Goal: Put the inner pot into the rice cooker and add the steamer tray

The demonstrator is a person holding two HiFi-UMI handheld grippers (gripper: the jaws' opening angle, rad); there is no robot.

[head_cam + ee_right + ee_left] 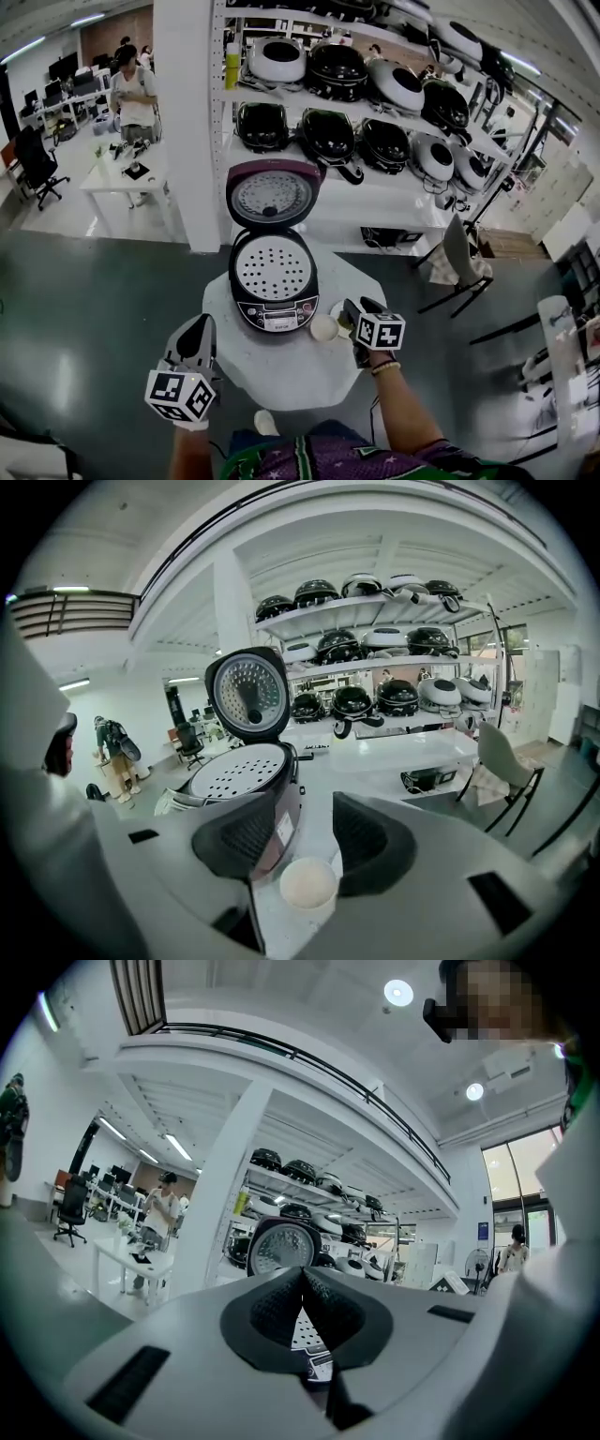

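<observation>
A dark red rice cooker (274, 281) stands with its lid (272, 195) raised on a round white table (281, 366). A white steamer tray (272, 267) full of holes lies in its mouth and covers whatever is beneath it. In the right gripper view the tray (239, 771) is ahead on the left. My left gripper (200, 326) is at the table's near left edge, apart from the cooker, and its pads (281, 1302) meet with nothing between them. My right gripper (354, 309) stands open just right of the cooker's front, empty, above a small white cup (308, 885).
The small cup (324, 328) sits on the table by the cooker's front right corner. Behind the table are a white pillar (183, 122) and shelves (375, 202) with several rice cookers. A chair (459, 258) stands to the right. A person (134, 89) is at a desk far left.
</observation>
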